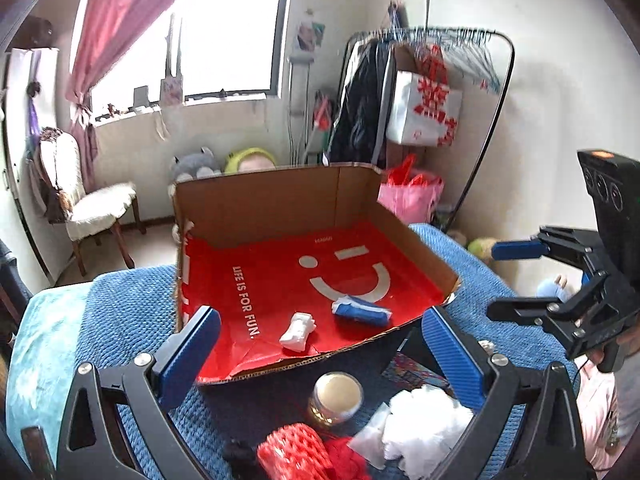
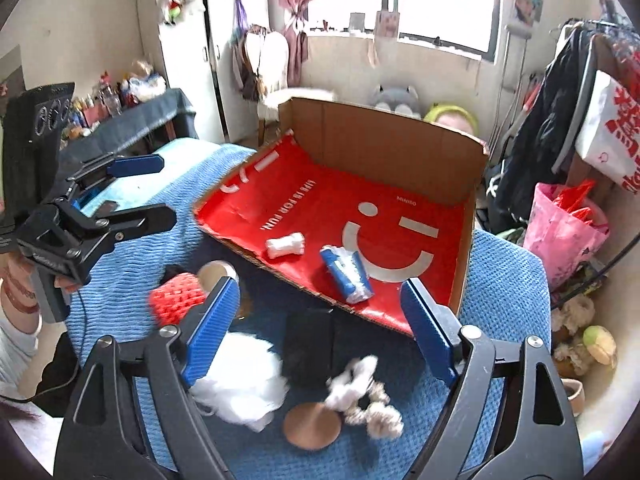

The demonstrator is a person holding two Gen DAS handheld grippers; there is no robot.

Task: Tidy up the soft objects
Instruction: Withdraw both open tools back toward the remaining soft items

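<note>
Currently both empty: left hand-held gripper [image 1: 320,344] spread wide, right hand-held gripper [image 2: 320,316] likewise released. Ahead of each, the red-lined cardboard box [image 2: 400,152] on the blue bed cover [image 1: 132,312] holds a white roll [image 1: 298,331] and blue-white bundle [image 1: 362,310]. Loose items remain near the fingers: red mesh [image 1: 294,454], white fluff [image 2: 244,380]. Judged mid-sort; next, close on one soft piece. Only the right view shows the scrunchies [image 2: 368,392] and brown disc [image 2: 312,426].
</note>
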